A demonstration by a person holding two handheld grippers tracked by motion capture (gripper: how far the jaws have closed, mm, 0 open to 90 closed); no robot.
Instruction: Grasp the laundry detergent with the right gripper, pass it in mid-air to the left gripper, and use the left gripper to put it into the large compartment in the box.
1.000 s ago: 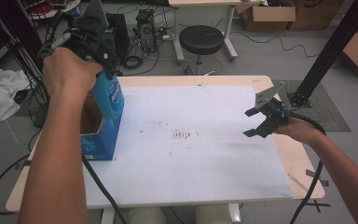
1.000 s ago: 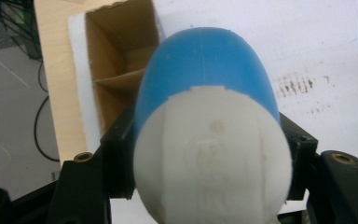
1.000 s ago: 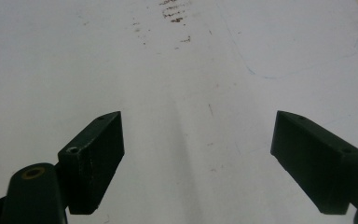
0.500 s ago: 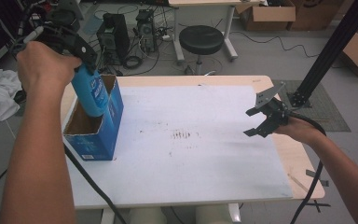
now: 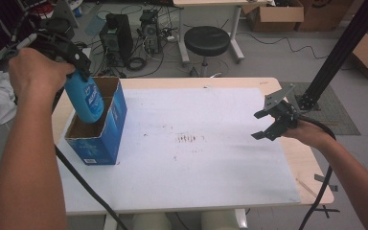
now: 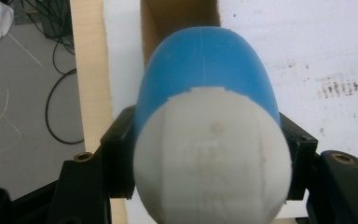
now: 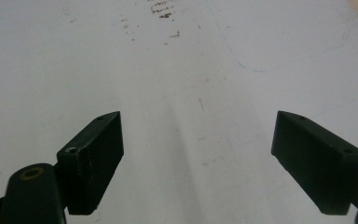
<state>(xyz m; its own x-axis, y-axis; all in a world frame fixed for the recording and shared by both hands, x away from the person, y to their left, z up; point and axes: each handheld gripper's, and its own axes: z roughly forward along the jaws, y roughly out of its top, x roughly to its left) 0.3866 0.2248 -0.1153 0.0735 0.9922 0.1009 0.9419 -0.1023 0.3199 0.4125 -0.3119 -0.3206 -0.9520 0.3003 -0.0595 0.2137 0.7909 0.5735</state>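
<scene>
Right gripper (image 5: 264,125) spread wide, nothing between jaws, poised over bare white table sheet (image 5: 211,167). Left gripper (image 5: 72,57) clamped on blue bottle (image 5: 85,98) near white cap end; bottle tilted, base inside open blue box (image 5: 98,139) at table's left edge.

Left forearm reaches up the table's left side, hand wrapped over the black two-jaw left gripper (image 5: 79,72), raised and tipped downward; its jaws are clamped on a blue plastic bottle (image 5: 87,98) (white cap toward the camera). Right black two-jaw gripper (image 5: 263,125) hovers low at the right edge, jaws spread wide, holding nothing.
</scene>
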